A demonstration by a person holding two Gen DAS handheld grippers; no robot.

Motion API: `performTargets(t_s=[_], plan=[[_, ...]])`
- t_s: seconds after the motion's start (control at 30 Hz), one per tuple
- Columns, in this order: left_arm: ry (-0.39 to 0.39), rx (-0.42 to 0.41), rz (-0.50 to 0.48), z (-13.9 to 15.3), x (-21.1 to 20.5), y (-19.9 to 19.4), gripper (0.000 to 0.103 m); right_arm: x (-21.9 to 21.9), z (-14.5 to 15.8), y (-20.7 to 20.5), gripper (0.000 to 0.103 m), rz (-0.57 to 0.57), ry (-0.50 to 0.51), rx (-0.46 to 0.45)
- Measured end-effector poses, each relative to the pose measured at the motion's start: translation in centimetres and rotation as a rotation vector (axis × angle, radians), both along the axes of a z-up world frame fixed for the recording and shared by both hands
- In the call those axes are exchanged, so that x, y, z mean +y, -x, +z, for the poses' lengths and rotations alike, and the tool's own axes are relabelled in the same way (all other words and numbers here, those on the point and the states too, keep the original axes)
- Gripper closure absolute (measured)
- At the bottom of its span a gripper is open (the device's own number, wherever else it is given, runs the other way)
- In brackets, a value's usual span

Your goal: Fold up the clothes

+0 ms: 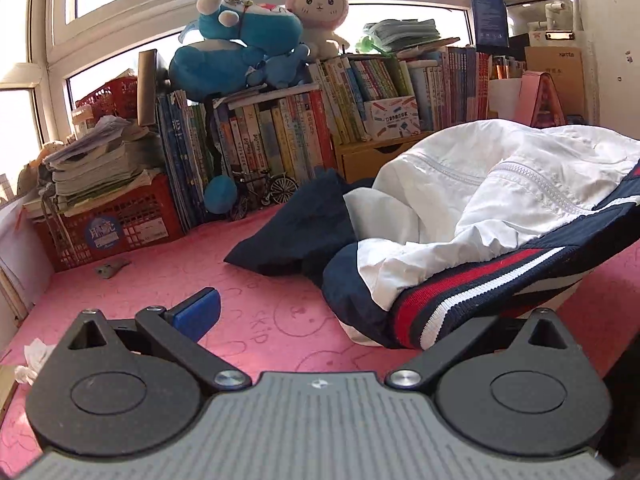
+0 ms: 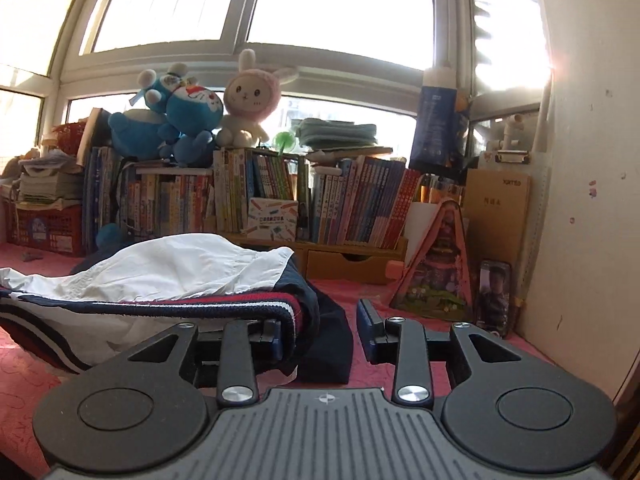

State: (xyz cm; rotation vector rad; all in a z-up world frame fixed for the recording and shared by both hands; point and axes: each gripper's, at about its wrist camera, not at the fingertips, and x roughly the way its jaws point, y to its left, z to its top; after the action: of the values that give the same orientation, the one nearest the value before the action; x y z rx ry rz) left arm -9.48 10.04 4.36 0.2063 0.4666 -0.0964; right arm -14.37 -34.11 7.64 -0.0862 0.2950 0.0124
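Note:
A white and navy jacket [image 1: 472, 208] with a red, white and navy striped hem [image 1: 460, 292] lies bunched on the pink table mat [image 1: 248, 280]. My left gripper [image 1: 320, 320] is open; its blue left pad [image 1: 196, 312] shows, and the right finger is hidden under the striped hem. In the right wrist view the jacket [image 2: 180, 272] fills the left side. My right gripper [image 2: 320, 332] is open, with the hem's corner and navy cloth [image 2: 332, 344] between its fingers, the left pad against the hem.
A row of books [image 1: 280, 136] with plush toys [image 1: 244, 48] on top lines the back. A red crate [image 1: 108, 224] of papers stands at back left. A crumpled tissue [image 1: 32, 360] lies at left. A pink triangular calendar [image 2: 436, 264] and a phone [image 2: 494, 296] stand at right by the wall.

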Motion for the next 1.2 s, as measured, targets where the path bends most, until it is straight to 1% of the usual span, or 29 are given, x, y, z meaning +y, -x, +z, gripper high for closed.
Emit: performTargets(t_s=[0.07,0.1,0.17,0.23,0.27,0.3,0.33,0.37,0.43,0.47,0.5,0.53,0.57,0.6,0.73,0.77,0.8,0.83,0.87,0.9,0.97,1.03,1.07,1.1,1.13,1.17,1.2], plan=[[-0.001,0.083,0.010,-1.7,-0.6,-1.4,0.000,-0.7,-1.1,-0.1,0.063,-0.002,-0.015,0.068],[0.020,0.132,0.014,-2.3,-1.0,-2.2,0.000,-0.5,-1.7,-0.5,0.063,-0.005,-0.015,0.092],[0.114,0.210,0.013,-3.3,-2.0,-3.7,0.000,0.1,-3.0,-1.2,0.064,-0.008,-0.015,0.127],[0.205,0.208,0.010,-3.8,-3.0,-4.4,0.000,1.1,-3.8,-1.9,0.064,0.006,-0.030,0.133],[0.220,0.195,0.014,-4.0,-3.7,-4.8,0.000,1.6,-4.2,-2.2,0.064,0.010,-0.043,0.132],[0.209,0.168,0.031,-4.0,-4.4,-5.0,0.000,2.1,-4.5,-2.4,0.064,0.013,-0.038,0.132],[0.177,0.140,0.049,-3.9,-4.9,-5.3,0.000,2.7,-5.0,-2.7,0.064,0.015,-0.021,0.133],[0.148,0.114,0.067,-3.9,-5.3,-5.5,0.000,3.2,-5.5,-2.8,0.064,0.002,0.017,0.131],[0.135,0.091,0.104,-3.1,-4.7,-6.1,0.000,4.0,-6.6,-2.9,0.062,-0.042,0.120,0.122],[0.128,0.079,0.122,-2.8,-4.4,-6.3,0.000,3.9,-7.1,-3.0,0.058,-0.075,0.157,0.124],[0.126,0.070,0.137,-2.4,-4.1,-6.6,0.000,3.4,-7.6,-3.0,0.050,-0.115,0.185,0.130],[0.151,0.073,0.133,-2.0,-3.6,-6.7,0.000,2.8,-7.8,-3.0,0.046,-0.139,0.191,0.142],[0.168,0.076,0.129,-1.8,-3.4,-6.8,0.000,2.1,-8.0,-3.0,0.038,-0.153,0.183,0.156],[0.153,0.073,0.131,-1.7,-3.6,-6.8,0.000,1.9,-7.9,-2.4,0.037,-0.121,0.172,0.149],[0.098,0.060,0.136,-1.4,-4.3,-6.7,0.000,2.9,-6.5,0.7,0.033,0.129,0.122,0.066],[0.102,0.062,0.129,-1.4,-4.5,-6.6,0.000,3.9,-6.1,1.1,0.029,0.204,0.106,0.050],[0.105,0.064,0.122,-1.4,-4.7,-6.5,0.000,4.9,-5.7,1.4,0.022,0.277,0.086,0.037],[0.107,0.066,0.115,-1.4,-4.9,-6.4,0.000,6.0,-5.3,1.6,0.019,0.350,0.065,0.023],[0.108,0.066,0.109,-1.4,-5.1,-6.3,0.000,7.2,-5.0,1.7,0.017,0.416,0.053,0.014],[0.097,0.062,0.105,-1.3,-5.3,-6.0,0.000,8.7,-5.0,1.4,0.017,0.458,0.061,0.008],[0.072,0.052,0.103,-1.2,-5.5,-5.6,0.000,11.8,-5.3,0.6,0.017,0.503,0.106,-0.011],[0.047,0.044,0.103,-1.1,-5.5,-5.2,0.000,14.2,-5.8,-0.9,0.020,0.508,0.162,-0.012],[0.041,0.043,0.104,-1.1,-5.3,-5.1,0.000,15.2,-6.1,-1.7,0.027,0.514,0.176,0.000],[0.033,0.041,0.105,-1.1,-5.1,-4.9,0.000,15.8,-6.5,-2.7,0.047,0.520,0.176,0.032],[0.026,0.041,0.107,-1.1,-4.9,-4.8,0.000,16.4,-6.9,-3.7,0.058,0.524,0.172,0.072],[0.017,0.047,0.113,-1.4,-4.6,-4.8,0.000,16.7,-7.1,-4.4,0.072,0.517,0.167,0.098],[0.008,0.054,0.120,-1.8,-4.3,-4.8,0.000,16.7,-7.3,-5.1,0.074,0.504,0.162,0.114]])
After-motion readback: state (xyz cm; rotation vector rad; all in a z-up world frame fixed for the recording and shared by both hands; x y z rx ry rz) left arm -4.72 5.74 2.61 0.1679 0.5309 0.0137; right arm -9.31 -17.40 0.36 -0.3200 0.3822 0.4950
